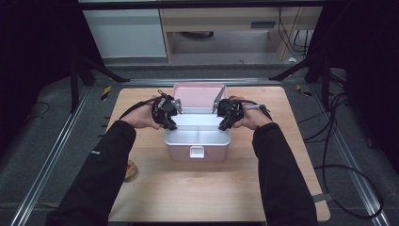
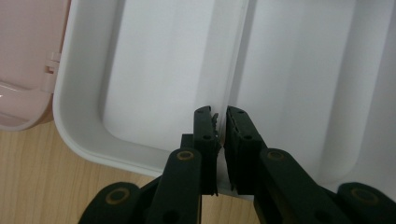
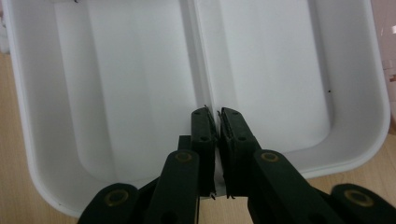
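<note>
With its pink lid (image 1: 198,95) standing open at the far side, the lunch box (image 1: 197,149) sits mid-worktop (image 1: 188,188), and the white inner tray (image 1: 197,134) with its centre divider (image 2: 236,70) is what both hands are working on. The left gripper (image 1: 170,126) has its fingers (image 2: 205,135) brought together on the tray's left end wall, right where the divider meets the rim; the left gripper view shows the pads nipping that thin white edge. The right gripper (image 1: 223,126) mirrors it on the right end, fingers (image 3: 204,135) closed on the rim at the divider (image 3: 203,70). Step in hand looks like a two-handed grab of the tray, grip just set, tray seemingly still seated in the pink base. Next move likely calls for a straight, even lift from both ends, keeping the tray level so it does not jam or slip from such narrow pinches, and clearing the open lid behind. A small brown round thing (image 1: 131,170) lies near the left sleeve (image 1: 101,174), well apart from the box.
</note>
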`<state>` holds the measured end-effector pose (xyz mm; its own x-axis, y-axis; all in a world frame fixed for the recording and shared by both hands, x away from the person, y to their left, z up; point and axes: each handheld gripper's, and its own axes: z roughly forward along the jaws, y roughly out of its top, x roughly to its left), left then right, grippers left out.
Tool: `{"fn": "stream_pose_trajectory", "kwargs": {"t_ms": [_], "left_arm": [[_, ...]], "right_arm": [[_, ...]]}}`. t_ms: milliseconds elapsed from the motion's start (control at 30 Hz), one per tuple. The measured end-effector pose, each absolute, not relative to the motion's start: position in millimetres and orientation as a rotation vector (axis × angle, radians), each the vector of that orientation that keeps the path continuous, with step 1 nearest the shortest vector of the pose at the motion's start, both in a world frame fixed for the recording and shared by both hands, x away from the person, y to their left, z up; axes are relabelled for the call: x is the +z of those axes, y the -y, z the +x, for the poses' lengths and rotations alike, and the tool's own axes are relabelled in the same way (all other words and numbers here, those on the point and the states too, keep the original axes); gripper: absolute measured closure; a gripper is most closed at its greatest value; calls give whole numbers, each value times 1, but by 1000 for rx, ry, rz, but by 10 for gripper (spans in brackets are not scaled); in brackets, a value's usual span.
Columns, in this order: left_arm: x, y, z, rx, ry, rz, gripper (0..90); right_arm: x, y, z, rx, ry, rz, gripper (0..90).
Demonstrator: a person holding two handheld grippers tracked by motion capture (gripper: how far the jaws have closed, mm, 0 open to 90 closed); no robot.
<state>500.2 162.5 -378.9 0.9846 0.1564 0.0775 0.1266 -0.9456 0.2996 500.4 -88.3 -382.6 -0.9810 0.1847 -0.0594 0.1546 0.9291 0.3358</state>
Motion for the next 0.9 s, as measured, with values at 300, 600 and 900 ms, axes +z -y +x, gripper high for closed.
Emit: {"fn": "stream_pose_trajectory", "kwargs": {"t_ms": [300, 600, 900], "left_arm": [[-366, -165, 499, 177, -199, 2826, 839], [-320, -174, 471, 236, -145, 2781, 849], [-302, -174, 421, 222, -72, 2805, 851]], "right_arm": [[-371, 86, 497, 505, -2997, 231, 870], [-323, 87, 472, 559, -2919, 172, 874], [-305, 84, 420, 556, -2969, 164, 887]]}}
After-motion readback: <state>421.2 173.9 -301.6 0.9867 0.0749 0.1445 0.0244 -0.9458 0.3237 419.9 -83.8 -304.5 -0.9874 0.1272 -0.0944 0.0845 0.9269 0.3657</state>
